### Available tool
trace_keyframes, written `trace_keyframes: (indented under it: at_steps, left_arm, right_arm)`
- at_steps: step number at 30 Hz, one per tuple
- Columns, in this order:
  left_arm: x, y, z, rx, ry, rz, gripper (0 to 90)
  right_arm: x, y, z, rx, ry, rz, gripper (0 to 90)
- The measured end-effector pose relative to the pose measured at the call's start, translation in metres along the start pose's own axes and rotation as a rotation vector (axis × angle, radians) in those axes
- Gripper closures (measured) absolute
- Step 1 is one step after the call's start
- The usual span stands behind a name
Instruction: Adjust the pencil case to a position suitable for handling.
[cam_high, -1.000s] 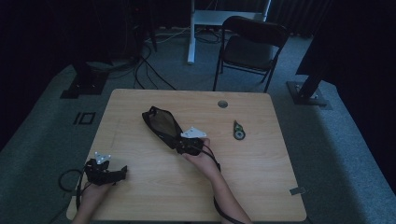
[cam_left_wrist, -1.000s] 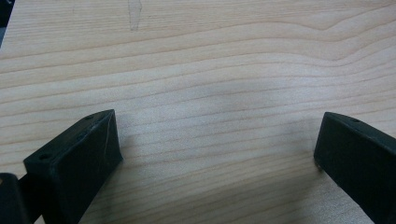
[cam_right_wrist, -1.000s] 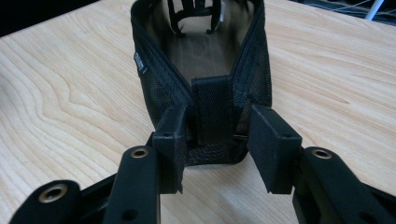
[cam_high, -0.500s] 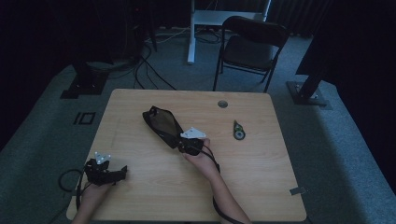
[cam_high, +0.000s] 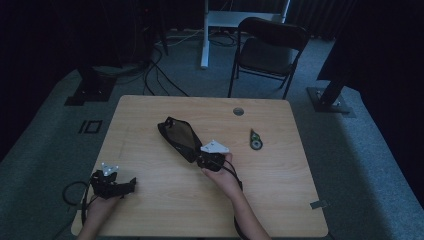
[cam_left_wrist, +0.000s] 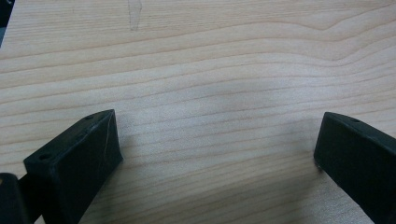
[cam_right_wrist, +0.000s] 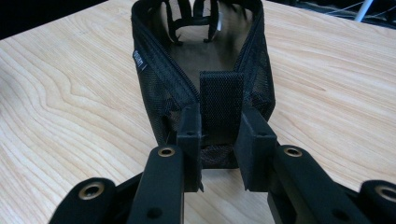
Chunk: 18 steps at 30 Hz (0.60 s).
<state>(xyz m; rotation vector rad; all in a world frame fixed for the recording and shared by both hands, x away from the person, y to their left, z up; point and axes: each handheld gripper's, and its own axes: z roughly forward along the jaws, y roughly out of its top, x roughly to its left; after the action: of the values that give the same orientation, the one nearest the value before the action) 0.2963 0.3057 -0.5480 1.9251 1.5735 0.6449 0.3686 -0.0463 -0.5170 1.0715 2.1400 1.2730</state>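
Black mesh zip pouch (cam_high: 179, 137) lies mid-worktop (cam_high: 280, 200). Your right claw (cam_right_wrist: 219, 135) has just been closing and now clamps the pouch's webbing end tab (cam_right_wrist: 221, 105); grasp secured, ready to pull. Left claw (cam_left_wrist: 217, 154) released, idle.

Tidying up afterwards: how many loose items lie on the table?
2: the black mesh pouch at the table's middle, its webbing tab pinched by the right gripper, and a small round tool lying to its right.
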Motion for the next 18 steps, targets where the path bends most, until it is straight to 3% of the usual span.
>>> trace_keyframes:
  at_steps: [9, 18]
  left_arm:
    - [0.000, 0.000, 0.000, -0.001, 0.000, 0.000, 0.6]
    - [0.000, 0.000, 0.000, -0.001, 0.000, 0.000, 0.6]
  right_arm:
    - [-0.008, -0.010, -0.016, -0.003, -0.009, 0.012, 72.9]
    - [-0.023, -0.026, -0.035, 0.014, -0.050, 0.026, 72.9]
